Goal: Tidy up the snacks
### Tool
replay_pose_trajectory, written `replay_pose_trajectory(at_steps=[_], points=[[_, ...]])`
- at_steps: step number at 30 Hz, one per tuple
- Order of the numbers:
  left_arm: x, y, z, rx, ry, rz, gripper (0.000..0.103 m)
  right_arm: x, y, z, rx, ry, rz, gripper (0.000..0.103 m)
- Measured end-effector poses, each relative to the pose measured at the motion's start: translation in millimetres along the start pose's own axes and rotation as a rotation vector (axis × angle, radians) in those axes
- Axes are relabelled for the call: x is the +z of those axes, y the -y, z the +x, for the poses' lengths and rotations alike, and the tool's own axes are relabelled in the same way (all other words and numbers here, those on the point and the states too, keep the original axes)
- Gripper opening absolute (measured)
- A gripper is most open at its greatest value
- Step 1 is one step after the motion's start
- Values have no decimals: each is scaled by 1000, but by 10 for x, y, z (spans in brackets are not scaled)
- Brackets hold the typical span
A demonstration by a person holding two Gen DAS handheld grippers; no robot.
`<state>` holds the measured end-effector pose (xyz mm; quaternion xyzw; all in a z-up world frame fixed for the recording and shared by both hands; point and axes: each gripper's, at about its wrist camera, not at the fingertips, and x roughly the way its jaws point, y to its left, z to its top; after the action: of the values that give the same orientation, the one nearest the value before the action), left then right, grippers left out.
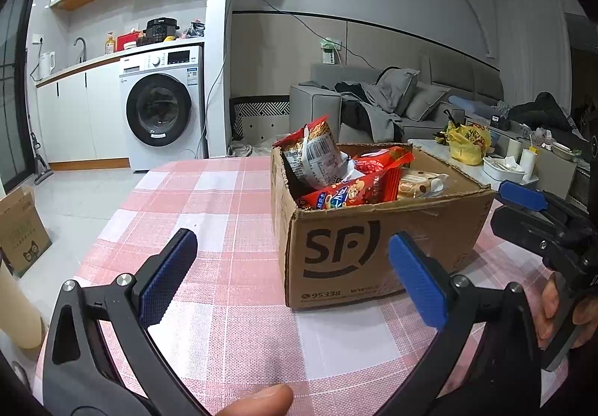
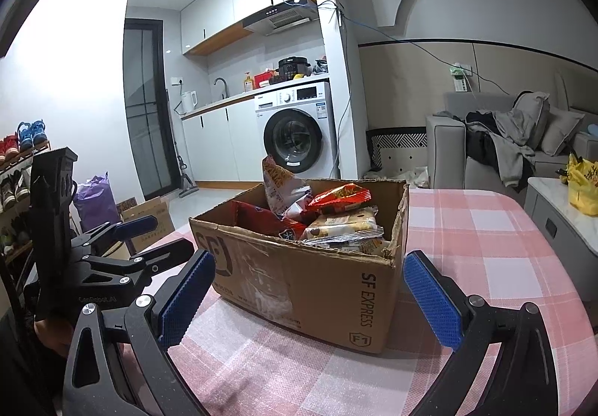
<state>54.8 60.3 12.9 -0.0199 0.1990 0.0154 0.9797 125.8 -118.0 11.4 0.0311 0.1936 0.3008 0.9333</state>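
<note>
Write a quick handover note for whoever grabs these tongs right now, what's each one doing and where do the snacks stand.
Left tongs: open, empty, hovering over the checked tablecloth in front of the cardboard box.
Right tongs: open, empty, at the box's other side, not touching it.
Snacks: all in the open box, loosely piled; a red packet on top, a grey-backed bag sticking up.
Done: no sorting shows; no snacks lie on the cloth.
Left: take the packets out and sort them.

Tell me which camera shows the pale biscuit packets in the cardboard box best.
The right wrist view: the biscuit packets lie stacked near the box's close corner, with their printed fronts showing. In the left wrist view only one packet peeks out behind the red snack bags.
</note>
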Motion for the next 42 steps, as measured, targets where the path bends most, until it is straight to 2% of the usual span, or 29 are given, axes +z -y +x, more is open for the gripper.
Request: replay_pose_trajectory(at_steps=[42], points=[[-29, 9, 18, -1, 2, -1, 102, -20, 1, 12, -1, 0, 12, 103]])
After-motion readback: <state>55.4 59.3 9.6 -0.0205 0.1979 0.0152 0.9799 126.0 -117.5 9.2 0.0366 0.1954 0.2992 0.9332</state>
